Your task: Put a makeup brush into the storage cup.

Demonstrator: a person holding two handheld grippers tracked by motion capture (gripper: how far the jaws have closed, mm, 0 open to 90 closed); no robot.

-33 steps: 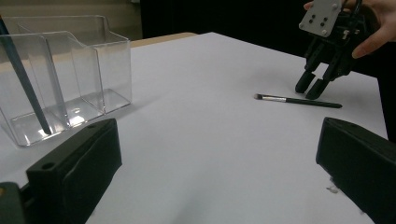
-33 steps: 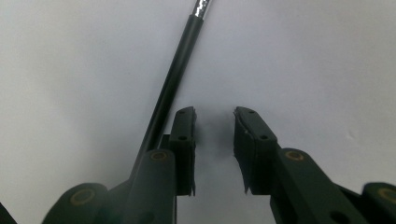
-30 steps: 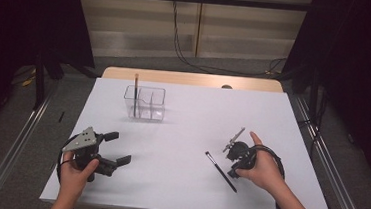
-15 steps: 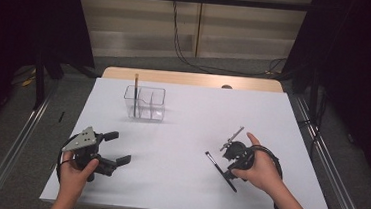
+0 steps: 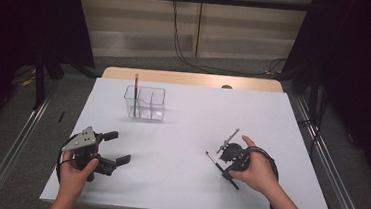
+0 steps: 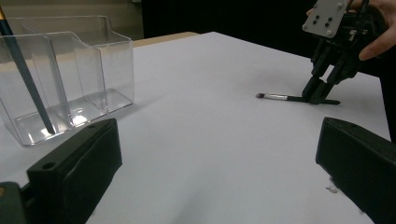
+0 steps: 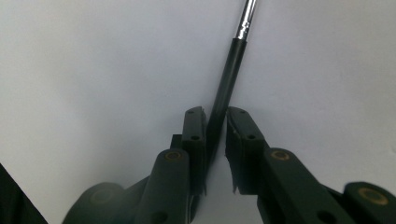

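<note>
On the white table (image 5: 177,184), w/ a clear divided organizer (image 5: 144,103) at the far side, the left gripper (image 5: 116,147) was held spread & empty, while the right gripper (image 5: 224,162), jaws just closing, was pinched on the thin black makeup brush (image 7: 228,88) lying flat.

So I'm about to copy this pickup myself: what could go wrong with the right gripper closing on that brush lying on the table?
The right gripper has just been closing its jaws on the black brush, gripping near the handle end, so the long bristle end may droop or swing when lifted. The brush lies flat on the white table, so the jaw tips could scrape it. The clear organizer already holds a leaning brush that could get knocked.
</note>
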